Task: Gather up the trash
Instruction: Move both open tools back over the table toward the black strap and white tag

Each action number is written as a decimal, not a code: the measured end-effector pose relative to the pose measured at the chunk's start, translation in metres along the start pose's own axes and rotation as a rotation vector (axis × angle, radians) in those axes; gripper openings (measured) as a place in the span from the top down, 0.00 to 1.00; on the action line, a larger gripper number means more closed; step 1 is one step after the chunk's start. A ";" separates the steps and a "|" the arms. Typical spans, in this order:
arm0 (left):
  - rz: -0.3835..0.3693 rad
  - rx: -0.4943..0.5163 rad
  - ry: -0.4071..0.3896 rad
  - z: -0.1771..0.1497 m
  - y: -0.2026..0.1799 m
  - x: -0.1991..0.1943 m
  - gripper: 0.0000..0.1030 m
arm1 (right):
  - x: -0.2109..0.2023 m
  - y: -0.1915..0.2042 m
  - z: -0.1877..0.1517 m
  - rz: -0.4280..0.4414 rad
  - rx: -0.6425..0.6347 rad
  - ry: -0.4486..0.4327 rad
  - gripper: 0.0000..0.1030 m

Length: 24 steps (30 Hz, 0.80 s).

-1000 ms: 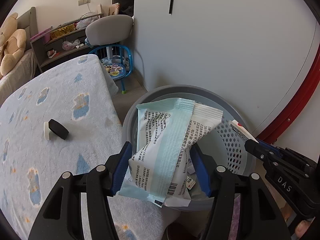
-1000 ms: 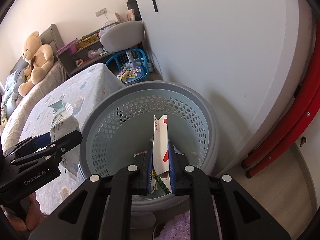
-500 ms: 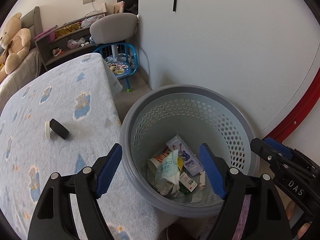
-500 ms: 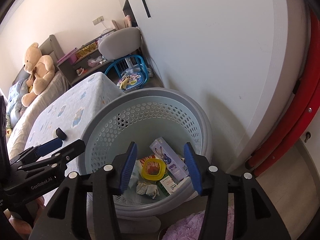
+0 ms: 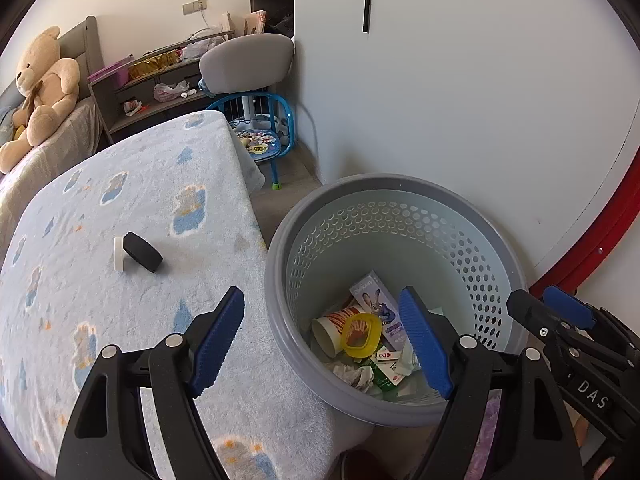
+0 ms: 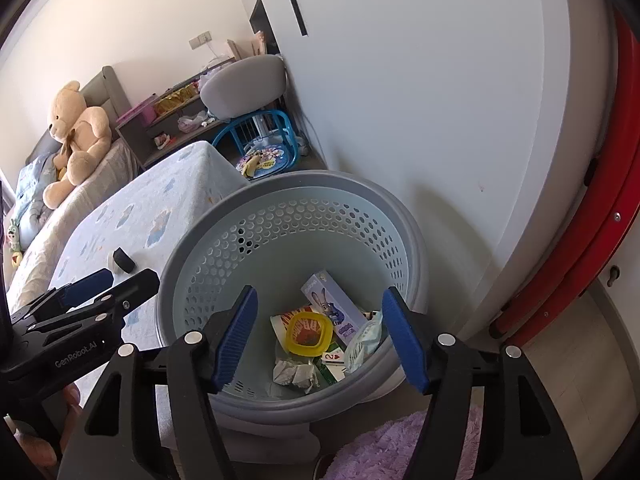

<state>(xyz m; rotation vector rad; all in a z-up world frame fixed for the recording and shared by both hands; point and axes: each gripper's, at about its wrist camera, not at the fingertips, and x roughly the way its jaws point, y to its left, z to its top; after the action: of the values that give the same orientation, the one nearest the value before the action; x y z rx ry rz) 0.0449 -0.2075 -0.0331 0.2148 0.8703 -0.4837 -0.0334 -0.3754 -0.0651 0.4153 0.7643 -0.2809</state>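
Observation:
A grey perforated waste basket (image 5: 476, 220) stands beside the bed by the wall; it also shows in the right wrist view (image 6: 320, 184). Inside lie a purple rabbit box (image 5: 378, 306), a paper cup (image 5: 332, 328), a yellow ring (image 5: 362, 334), crumpled tissue (image 5: 354, 374), small cards and a pale blue wrapper (image 6: 366, 340). My left gripper (image 5: 322, 338) is open and empty over the basket's near rim. My right gripper (image 6: 326, 334) is open and empty above the basket. A black and white round case (image 5: 136, 254) lies on the bed.
The bed with a blue cloud-print blanket (image 5: 120, 200) fills the left. A white wall (image 5: 460, 80) and a red hoop (image 5: 600, 236) are behind the basket. A blue child's chair (image 5: 262, 140), a grey chair, shelves and a teddy bear (image 5: 40, 88) stand farther back. A purple rug (image 6: 400, 448) lies below.
One second ago my left gripper held a white and blue wrapper and my right held a white card. Both opened, and the items dropped into the basket. Both grippers have since drawn back slightly.

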 end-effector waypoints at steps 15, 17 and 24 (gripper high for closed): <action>0.013 -0.050 -0.037 -0.009 0.021 -0.017 0.25 | -0.011 0.013 -0.006 0.012 -0.012 -0.025 0.26; 0.016 -0.057 -0.040 -0.012 0.026 -0.019 0.25 | -0.012 0.016 -0.008 0.012 -0.015 -0.028 0.26; 0.037 -0.089 -0.050 -0.024 0.051 -0.029 0.25 | -0.011 0.039 -0.014 0.039 -0.043 -0.020 0.24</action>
<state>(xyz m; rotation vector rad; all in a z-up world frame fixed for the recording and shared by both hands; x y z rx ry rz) 0.0378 -0.1447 -0.0267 0.1368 0.8356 -0.4129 -0.0338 -0.3337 -0.0563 0.3863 0.7410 -0.2315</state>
